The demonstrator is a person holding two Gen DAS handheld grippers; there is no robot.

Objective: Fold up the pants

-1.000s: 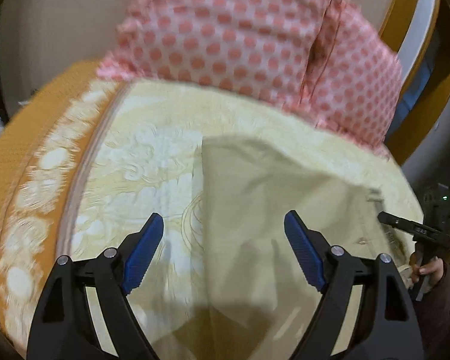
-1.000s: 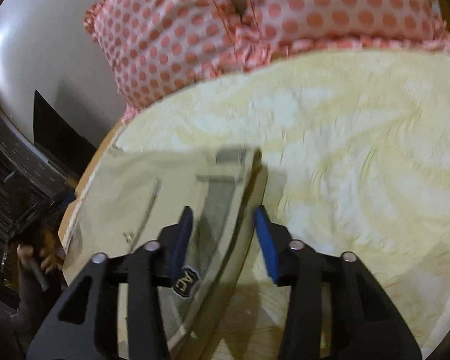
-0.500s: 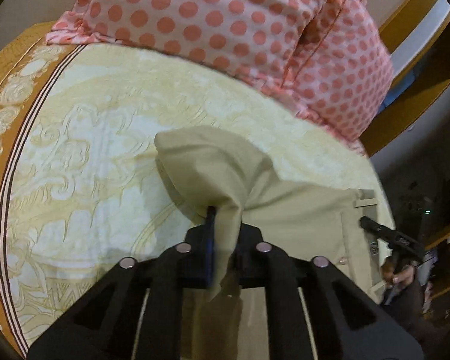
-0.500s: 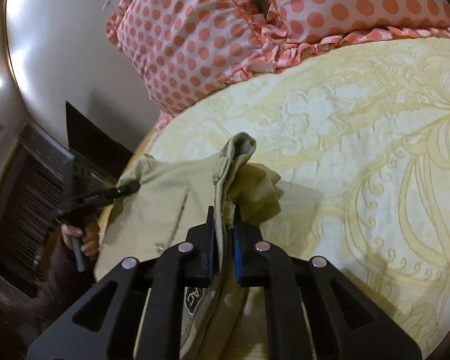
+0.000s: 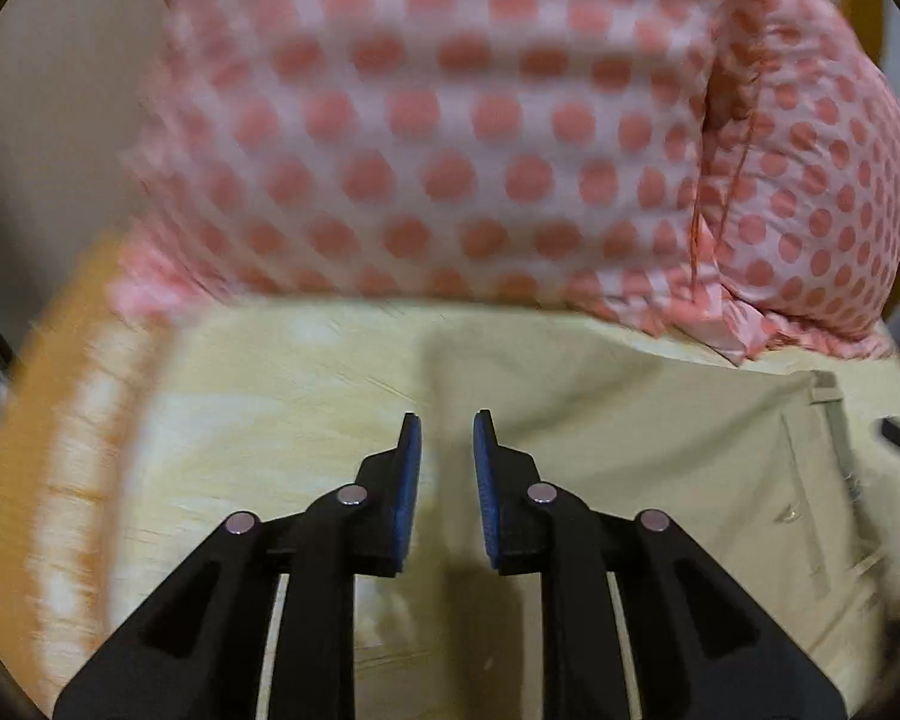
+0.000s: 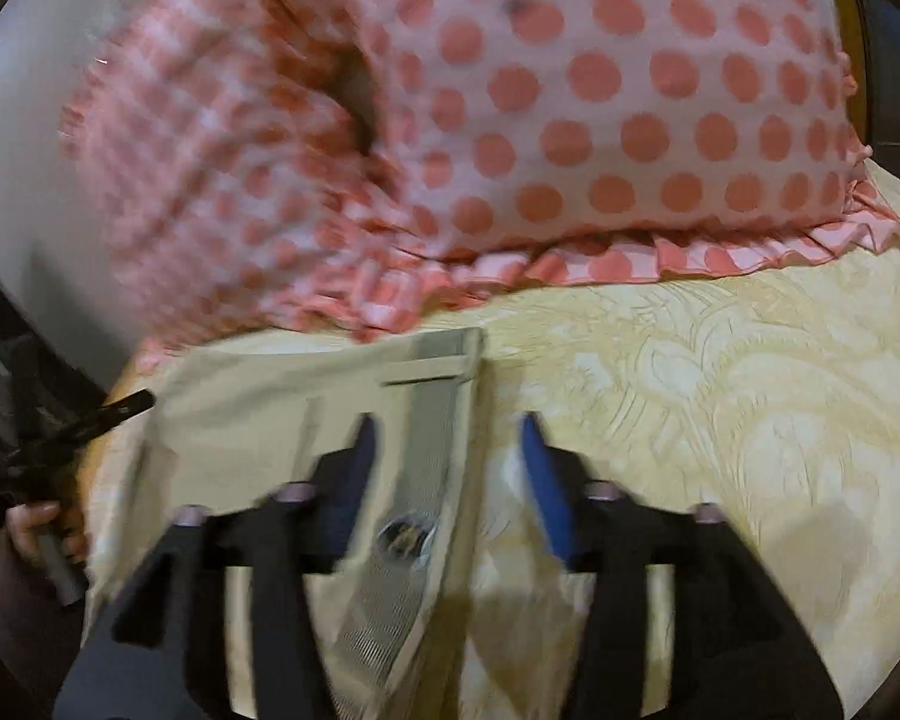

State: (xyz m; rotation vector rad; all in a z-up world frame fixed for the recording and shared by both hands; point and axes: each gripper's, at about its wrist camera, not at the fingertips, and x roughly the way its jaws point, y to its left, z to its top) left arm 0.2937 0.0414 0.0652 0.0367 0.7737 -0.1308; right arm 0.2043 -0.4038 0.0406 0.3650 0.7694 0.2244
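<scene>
Khaki pants lie flat on the yellow patterned bedspread, just below the polka-dot pillows, waistband lining and label showing. Right gripper straddles the waistband edge, fingers spread, holding nothing. Left gripper hovers, fingers parted, holding nothing.

Right gripper over waistband edge of pants.

Jaws parted, nothing between them; blue pads straddle the grey inner waistband. Khaki pants lie flat on yellow patterned bedspread, top edge just beside pink polka-dot pillows. Left gripper at far left, held in a hand; its state unclear.
</scene>
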